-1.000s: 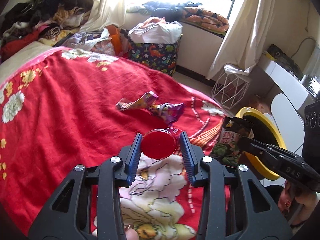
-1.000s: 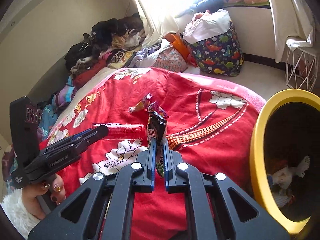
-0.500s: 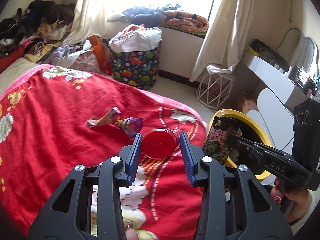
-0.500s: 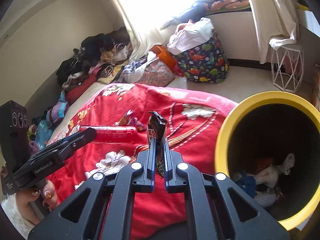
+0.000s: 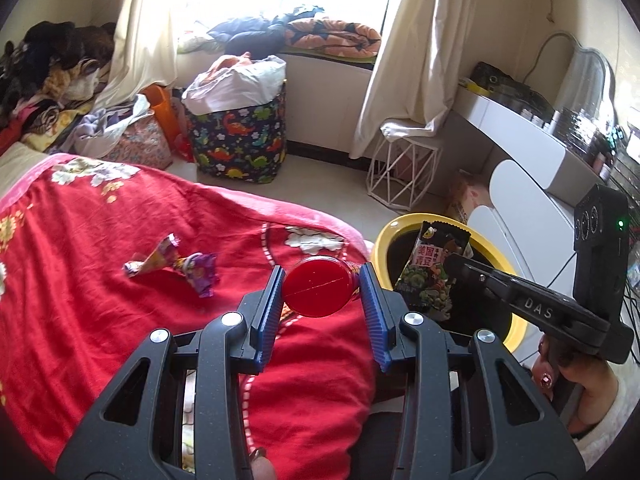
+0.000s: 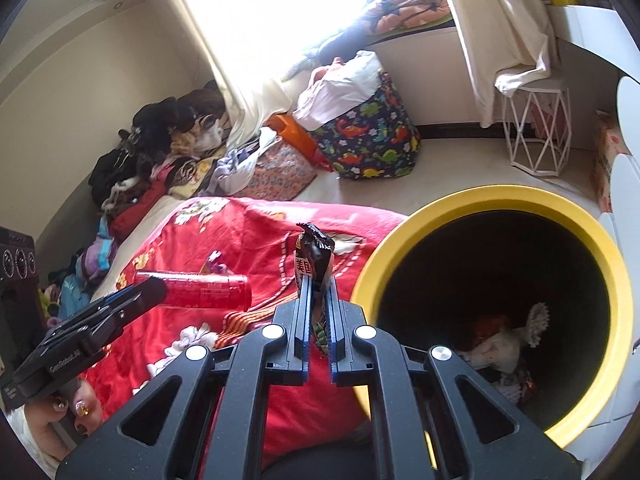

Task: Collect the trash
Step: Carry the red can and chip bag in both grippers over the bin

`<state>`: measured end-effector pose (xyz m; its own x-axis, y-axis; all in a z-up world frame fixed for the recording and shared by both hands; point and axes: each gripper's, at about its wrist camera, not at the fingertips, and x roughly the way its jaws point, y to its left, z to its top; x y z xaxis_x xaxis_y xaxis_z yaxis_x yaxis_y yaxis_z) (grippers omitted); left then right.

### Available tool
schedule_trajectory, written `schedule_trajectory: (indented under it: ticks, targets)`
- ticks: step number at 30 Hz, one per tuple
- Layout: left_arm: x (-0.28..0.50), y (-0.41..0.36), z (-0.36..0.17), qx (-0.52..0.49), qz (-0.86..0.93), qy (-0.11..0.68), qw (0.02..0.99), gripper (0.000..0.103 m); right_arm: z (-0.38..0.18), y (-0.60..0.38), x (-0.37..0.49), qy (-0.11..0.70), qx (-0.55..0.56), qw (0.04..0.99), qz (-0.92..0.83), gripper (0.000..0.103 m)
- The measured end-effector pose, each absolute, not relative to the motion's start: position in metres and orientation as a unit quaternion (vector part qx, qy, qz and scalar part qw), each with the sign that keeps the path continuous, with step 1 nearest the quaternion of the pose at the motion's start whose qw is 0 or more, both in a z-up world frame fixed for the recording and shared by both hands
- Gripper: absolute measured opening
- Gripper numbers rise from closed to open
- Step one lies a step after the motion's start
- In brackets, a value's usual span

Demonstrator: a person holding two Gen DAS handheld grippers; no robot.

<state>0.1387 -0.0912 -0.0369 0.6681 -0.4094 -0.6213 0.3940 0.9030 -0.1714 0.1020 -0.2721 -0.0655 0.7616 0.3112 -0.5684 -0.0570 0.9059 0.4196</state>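
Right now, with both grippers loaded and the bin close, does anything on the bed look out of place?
Yes: crumpled purple wrappers lie loose on the red blanket, uncollected. The left gripper grips a red can, the right gripper a dark snack packet, beside the yellow-rimmed bin.

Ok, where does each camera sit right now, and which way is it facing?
Left wrist: on the left gripper, shut on the red can, facing window and bed; right gripper and hand alongside.
Right wrist: on the right gripper, pinching the snack wrapper, facing the yellow bin; left gripper visible.
Shared: can, wrapper, bin, red blanket.
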Motion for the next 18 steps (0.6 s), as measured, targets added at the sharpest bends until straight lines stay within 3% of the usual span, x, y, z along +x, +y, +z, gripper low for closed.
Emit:
schedule_trajectory:
  ticks: [18]
  targets:
    - [0.137, -0.152, -0.036, 0.014, -0.272, 0.343, 0.899, 0.03, -0.074, -0.336, 0.089, 0.316, 0.234, 0.919, 0.025, 0.007]
